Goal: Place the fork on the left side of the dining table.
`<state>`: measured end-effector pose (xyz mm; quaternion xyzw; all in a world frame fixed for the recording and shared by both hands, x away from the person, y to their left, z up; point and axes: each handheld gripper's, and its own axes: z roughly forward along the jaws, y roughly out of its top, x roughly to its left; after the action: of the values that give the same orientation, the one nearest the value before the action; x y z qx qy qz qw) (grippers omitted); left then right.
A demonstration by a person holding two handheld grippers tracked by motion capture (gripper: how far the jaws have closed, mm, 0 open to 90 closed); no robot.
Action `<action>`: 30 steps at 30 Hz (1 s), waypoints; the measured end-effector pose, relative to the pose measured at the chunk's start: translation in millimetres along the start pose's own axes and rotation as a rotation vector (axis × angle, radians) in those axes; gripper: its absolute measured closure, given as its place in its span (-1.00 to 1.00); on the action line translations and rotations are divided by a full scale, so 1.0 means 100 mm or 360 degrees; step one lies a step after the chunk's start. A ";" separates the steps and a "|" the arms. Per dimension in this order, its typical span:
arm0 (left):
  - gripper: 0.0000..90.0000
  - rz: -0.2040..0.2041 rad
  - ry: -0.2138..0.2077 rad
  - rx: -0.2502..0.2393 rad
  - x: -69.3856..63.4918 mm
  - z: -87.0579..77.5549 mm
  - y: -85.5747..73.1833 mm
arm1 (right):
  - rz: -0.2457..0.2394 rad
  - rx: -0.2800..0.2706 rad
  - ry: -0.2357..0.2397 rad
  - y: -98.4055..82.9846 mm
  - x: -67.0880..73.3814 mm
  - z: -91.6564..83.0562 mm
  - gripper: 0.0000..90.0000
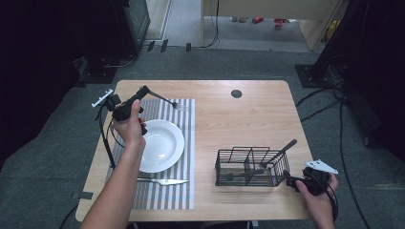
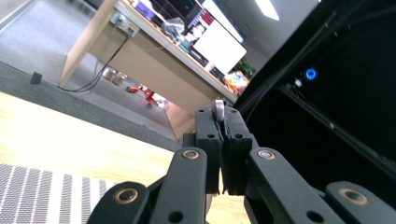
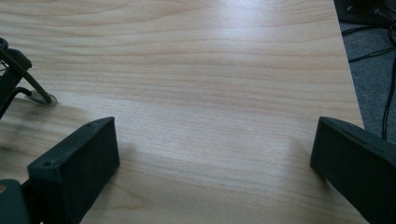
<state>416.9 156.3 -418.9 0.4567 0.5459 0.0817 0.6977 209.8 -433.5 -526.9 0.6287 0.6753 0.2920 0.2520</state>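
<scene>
My left gripper (image 1: 142, 91) hovers over the far left of the striped placemat (image 1: 185, 143), shut on the handle of a metal fork (image 1: 167, 101) whose tines point right. In the left gripper view the jaws (image 2: 223, 140) press together on the fork's silver handle end (image 2: 218, 108). A white plate (image 1: 162, 145) lies on the placemat just below that hand. My right gripper (image 1: 292, 182) rests near the table's front right corner, beside a black wire caddy (image 1: 250, 167). Its jaws (image 3: 215, 158) stand wide open over bare wood, with nothing between them.
A knife (image 1: 162, 181) lies on the placemat in front of the plate. A dark-handled utensil (image 1: 279, 152) leans out of the caddy. The caddy's foot (image 3: 32, 91) is at the left of the right gripper view. A round cable hole (image 1: 236, 93) sits at the table's far edge.
</scene>
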 end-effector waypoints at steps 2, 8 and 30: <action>0.98 -0.0031 0.0023 -0.0014 0.09 0.02 -0.03 | 0.0000 0.0000 0.0000 0.00 0.00 0.00 -0.98; 0.98 -0.0105 0.0111 -0.0091 0.33 0.07 -0.13 | 0.0000 0.0000 0.0000 0.00 0.00 0.00 -0.98; 0.97 -0.0293 0.0343 -0.0028 0.72 0.23 -0.37 | 0.0000 0.0000 0.0000 0.00 0.00 0.00 -0.98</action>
<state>449.7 167.1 -495.5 0.3872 0.6565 0.0707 0.6435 209.8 -433.5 -526.9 0.6287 0.6753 0.2920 0.2520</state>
